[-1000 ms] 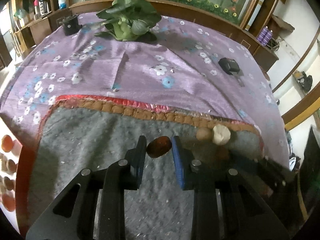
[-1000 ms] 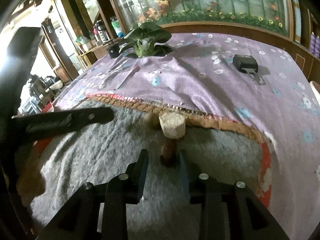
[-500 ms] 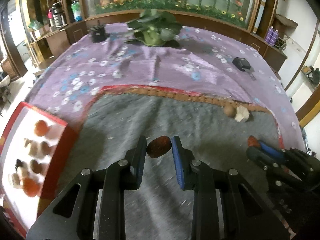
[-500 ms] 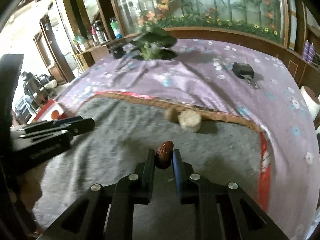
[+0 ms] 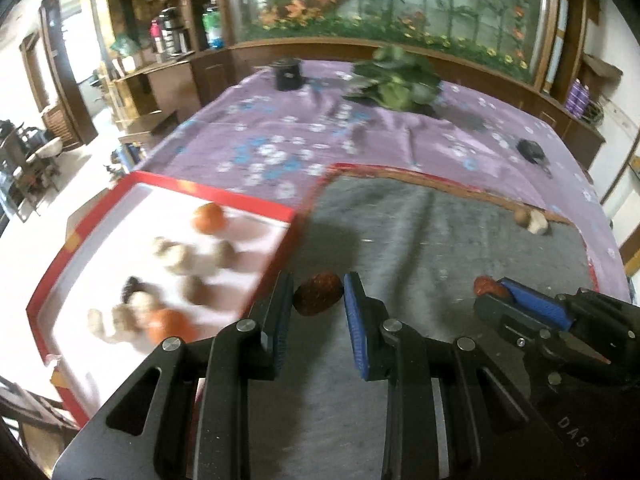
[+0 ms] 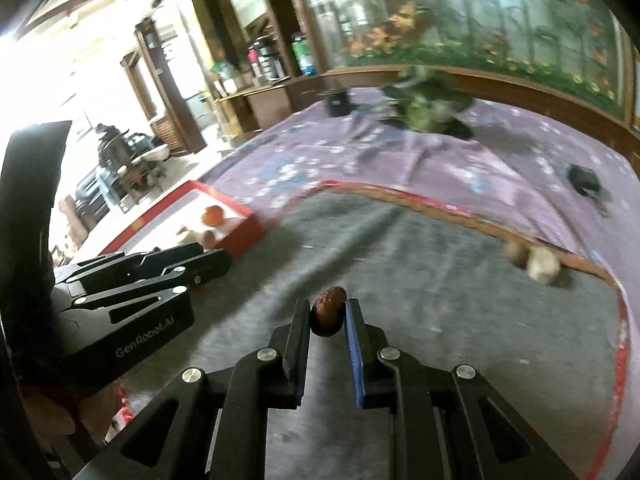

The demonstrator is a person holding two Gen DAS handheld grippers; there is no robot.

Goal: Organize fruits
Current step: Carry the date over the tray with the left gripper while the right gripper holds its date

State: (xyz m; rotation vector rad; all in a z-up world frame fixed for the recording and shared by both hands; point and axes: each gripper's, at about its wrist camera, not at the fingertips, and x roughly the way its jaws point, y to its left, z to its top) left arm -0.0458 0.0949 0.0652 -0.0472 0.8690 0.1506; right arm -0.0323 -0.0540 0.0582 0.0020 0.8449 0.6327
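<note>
The left gripper [image 5: 318,300] is clenched on a brown date [image 5: 318,299]; the right gripper [image 6: 328,314] grips a second date [image 6: 328,311]. Both fruits are lifted off the grey mat [image 5: 420,240], so they look to be on their way, not yet put down. Just ahead and left of the left gripper lies the red tray [image 5: 240,202], already holding about eight fruits. Farther off to the right, two pale fruits [image 5: 531,219] wait at the mat's edge.
</note>
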